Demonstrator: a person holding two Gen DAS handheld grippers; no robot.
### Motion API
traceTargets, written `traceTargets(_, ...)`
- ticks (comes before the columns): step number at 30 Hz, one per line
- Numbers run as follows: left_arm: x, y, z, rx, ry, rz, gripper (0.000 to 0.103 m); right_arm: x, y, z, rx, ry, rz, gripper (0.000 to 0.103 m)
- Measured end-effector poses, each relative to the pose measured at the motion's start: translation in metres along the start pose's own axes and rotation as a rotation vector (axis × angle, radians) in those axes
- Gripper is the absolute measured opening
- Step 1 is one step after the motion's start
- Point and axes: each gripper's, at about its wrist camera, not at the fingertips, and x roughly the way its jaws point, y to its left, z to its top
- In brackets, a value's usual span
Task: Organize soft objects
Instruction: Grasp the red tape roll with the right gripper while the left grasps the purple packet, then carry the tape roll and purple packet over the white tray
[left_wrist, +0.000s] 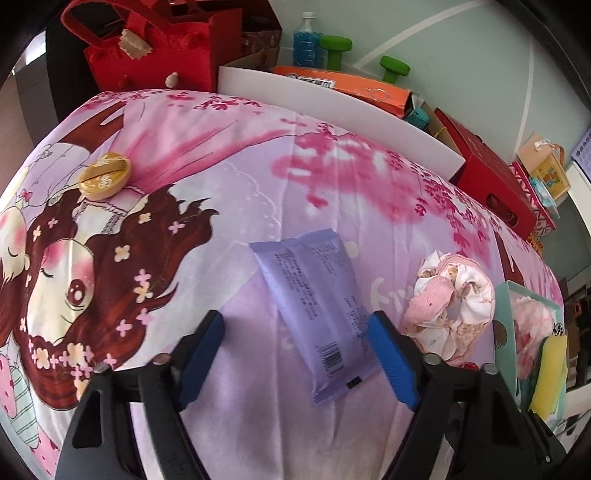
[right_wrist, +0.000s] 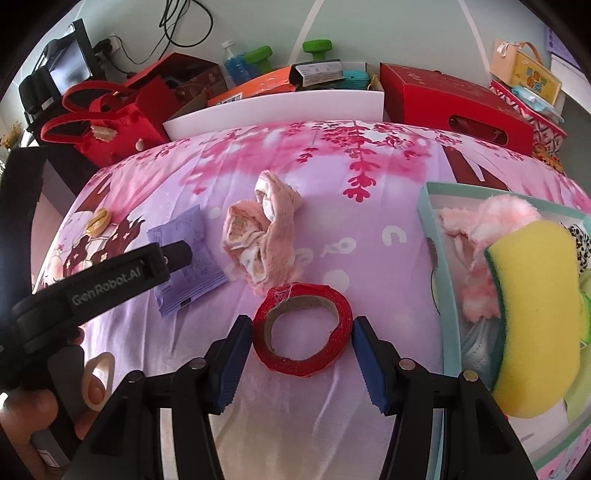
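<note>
Both grippers hang wide apart and empty, the left gripper (left_wrist: 295, 354) straddling the purple tissue pack (left_wrist: 317, 317) and the right gripper (right_wrist: 301, 363) bracketing the red tape roll (right_wrist: 302, 328), likely sorting toward the teal box (right_wrist: 430, 236) beside the pink scrunchie (right_wrist: 264, 229)

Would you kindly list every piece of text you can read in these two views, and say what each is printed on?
"GenRobot.AI": on the left tongs, along the black arm, right wrist view.
Purple packet: fine print and barcode, too small to read.
Gold disc: raised characters, blurred.
Orange box: label unreadable.
</note>
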Motion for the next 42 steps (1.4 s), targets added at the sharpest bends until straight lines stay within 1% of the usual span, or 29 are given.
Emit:
traceTargets(2,0.001,-0.003,-0.001,0.007,-0.001,-0.006,0.056,0.0,0.0,0.0,0.001,0.001,-0.001,0.059)
traceTargets(3,0.002,-0.005,-0.001,0.011,0.0,-0.014,0.052,0.0,-0.001,0.0,0.002,0.002,0.0,0.059)
traceTargets(4,0.003,-0.006,-0.001,0.013,0.0,-0.02,0.045,0.0,-0.001,0.0,0.003,0.002,0.0,0.059)
traceTargets(5,0.003,-0.007,-0.002,0.016,0.0,-0.025,0.041,0.0,-0.001,0.0,0.004,0.002,0.0,0.059)
traceTargets(8,0.004,-0.009,-0.003,0.016,0.005,-0.058,0.037,0.0,-0.001,0.0,0.008,0.003,0.002,0.059)
traceTargets(13,0.005,-0.009,-0.005,0.009,0.003,-0.07,0.031,-0.003,-0.003,0.001,0.012,-0.003,0.004,0.059)
traceTargets(21,-0.005,-0.003,-0.005,-0.006,-0.016,-0.068,0.029,-0.012,-0.004,0.002,0.01,-0.019,0.011,0.059)
traceTargets(24,-0.015,-0.002,-0.004,-0.01,-0.043,-0.07,0.029,-0.022,-0.005,0.003,0.007,-0.037,0.007,0.059)
traceTargets(31,-0.038,-0.002,-0.001,-0.015,-0.101,-0.072,0.029,-0.049,-0.01,0.006,0.018,-0.106,0.007,0.059)
traceTargets(37,-0.058,-0.005,0.001,-0.007,-0.147,-0.08,0.029,-0.075,-0.014,0.009,0.032,-0.195,0.026,0.059)
traceTargets(39,-0.062,-0.006,0.0,-0.003,-0.155,-0.083,0.029,-0.076,-0.015,0.009,0.034,-0.198,0.024,0.059)
traceTargets(42,-0.067,-0.008,0.0,0.004,-0.164,-0.085,0.029,-0.071,-0.017,0.009,0.043,-0.178,0.02,0.059)
